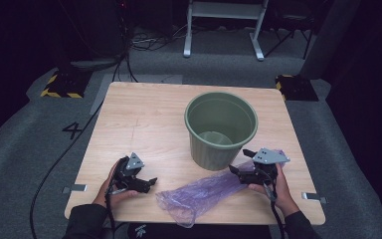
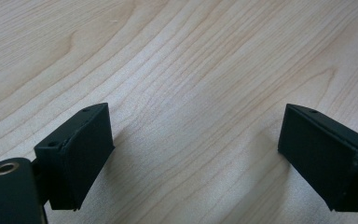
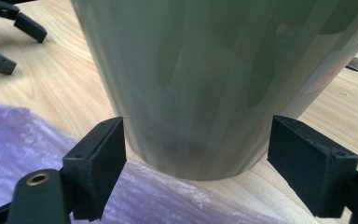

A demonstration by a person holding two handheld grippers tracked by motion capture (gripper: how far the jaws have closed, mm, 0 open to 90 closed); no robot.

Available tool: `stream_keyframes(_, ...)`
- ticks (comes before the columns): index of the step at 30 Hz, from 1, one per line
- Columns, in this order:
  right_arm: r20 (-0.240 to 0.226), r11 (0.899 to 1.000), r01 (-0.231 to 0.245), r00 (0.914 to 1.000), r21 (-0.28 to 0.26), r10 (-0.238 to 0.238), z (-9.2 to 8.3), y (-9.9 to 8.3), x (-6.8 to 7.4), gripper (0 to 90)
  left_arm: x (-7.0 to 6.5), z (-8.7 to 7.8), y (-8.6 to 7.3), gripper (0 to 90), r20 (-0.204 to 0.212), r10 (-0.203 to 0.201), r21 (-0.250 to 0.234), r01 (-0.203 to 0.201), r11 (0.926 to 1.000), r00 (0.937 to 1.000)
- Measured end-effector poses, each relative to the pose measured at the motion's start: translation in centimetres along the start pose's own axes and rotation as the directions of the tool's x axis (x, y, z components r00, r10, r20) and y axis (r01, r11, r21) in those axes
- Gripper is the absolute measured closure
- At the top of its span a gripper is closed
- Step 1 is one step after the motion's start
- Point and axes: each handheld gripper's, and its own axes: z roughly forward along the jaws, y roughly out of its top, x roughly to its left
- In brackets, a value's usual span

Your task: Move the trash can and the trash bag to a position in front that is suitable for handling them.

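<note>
Purple bag near edge, unlabelled | green bucket behind it | left gripper jaws spread, empty | right gripper jaws spread, empty | floor mark "4"

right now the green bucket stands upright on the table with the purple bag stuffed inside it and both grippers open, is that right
Not quite: the purple bag is not inside the green bucket. The high view shows it lying flat on the table in front of the bucket, between the two grippers. The rest holds: the bucket stands upright, and the left gripper and right gripper both have their jaws apart.
</note>
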Motion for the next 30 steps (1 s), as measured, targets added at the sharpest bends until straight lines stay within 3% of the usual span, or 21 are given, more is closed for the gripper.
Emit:
stream_keyframes(4, 0.066, 1.000, -0.002, 0.9978, -0.029, 0.004, 0.1, 0.3, -0.2, 23.3, 0.0, 0.0, 0.0, 9.6, 0.000, 0.000, 0.001, 0.000, 1.0000, 1.0000)
stream_keyframes(11, 0.063, 0.999, -0.024, 0.9976, -0.035, 0.026, 0.5, 0.5, -0.8, 21.6, 0.0, 0.0, 0.0, 9.6, 0.000, -0.001, 0.000, 0.001, 1.0000, 1.0000)
stream_keyframes(20, 0.123, 0.998, -0.047, 0.9911, -0.035, 0.051, 1.1, 0.5, -1.8, 24.8, 0.0, 0.0, 0.0, 9.6, 0.000, -0.001, 0.000, 0.001, 1.0000, 1.0000)
stream_keyframes(25, 0.129, 0.998, -0.046, 0.9902, -0.045, 0.052, -0.6, 0.2, -2.4, 25.5, 0.0, 0.0, 0.0, 9.6, 0.001, -0.001, 0.000, 0.001, 1.0000, 1.0000)
stream_keyframes(30, 0.112, 1.000, -0.022, 0.9934, -0.018, 0.024, -3.2, -0.9, -2.7, 25.6, 0.0, 0.0, 0.0, 9.7, 0.000, 0.002, 0.002, -0.002, 1.0000, 1.0000)
